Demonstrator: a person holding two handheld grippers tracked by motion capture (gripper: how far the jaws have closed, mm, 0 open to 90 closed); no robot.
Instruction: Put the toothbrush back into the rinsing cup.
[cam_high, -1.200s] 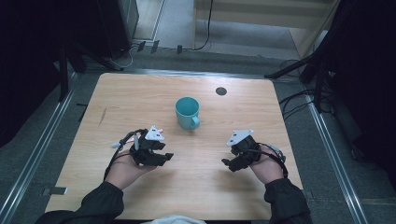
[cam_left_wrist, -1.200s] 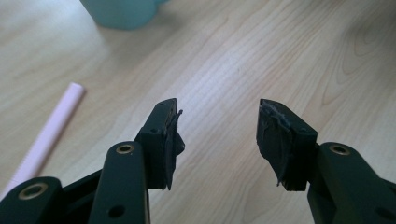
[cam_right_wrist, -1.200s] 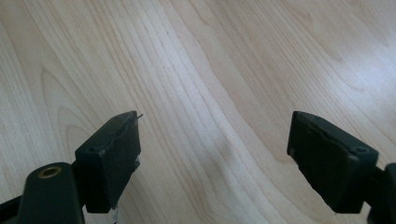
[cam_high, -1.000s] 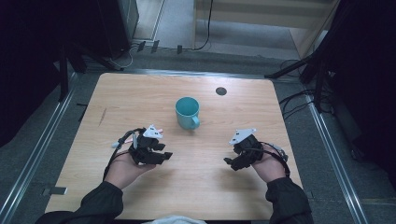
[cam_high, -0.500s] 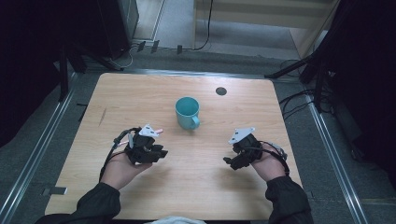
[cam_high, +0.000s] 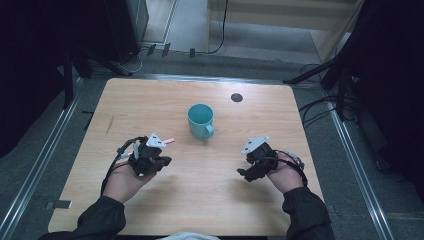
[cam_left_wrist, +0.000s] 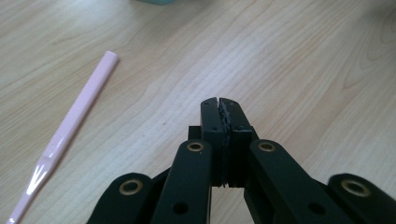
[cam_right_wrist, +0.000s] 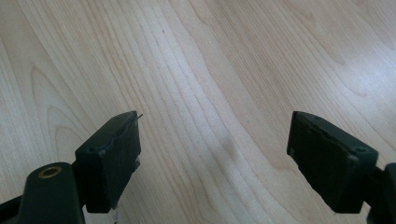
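Note:
A thin pink stick (cam_left_wrist: 74, 126) lies flat on the wooden table (cam_high: 210, 200); its end (cam_high: 169, 140) shows in the high view just beyond my left gripper. My left gripper (cam_left_wrist: 219, 105) is shut with nothing between its jaws and hovers low to the right of the stick, apart from it. In the high view that gripper (cam_high: 162, 161) sits at the front left. A teal mug (cam_high: 201, 120) stands upright mid-table, its handle toward the front. My right gripper (cam_right_wrist: 212, 135) is open wide over bare wood, at the front right (cam_high: 245, 172) in the high view.
A small dark round spot (cam_high: 236, 97) marks the table's far right part. Cables (cam_high: 320, 107) and dark stands surround the table on the floor. The mug's teal edge (cam_left_wrist: 156, 1) peeks in at the top of the left gripper view.
My left hand has drawn back to the left and turned a little, and the pink stick's end now shows beside it. The right gripper has barely moved.

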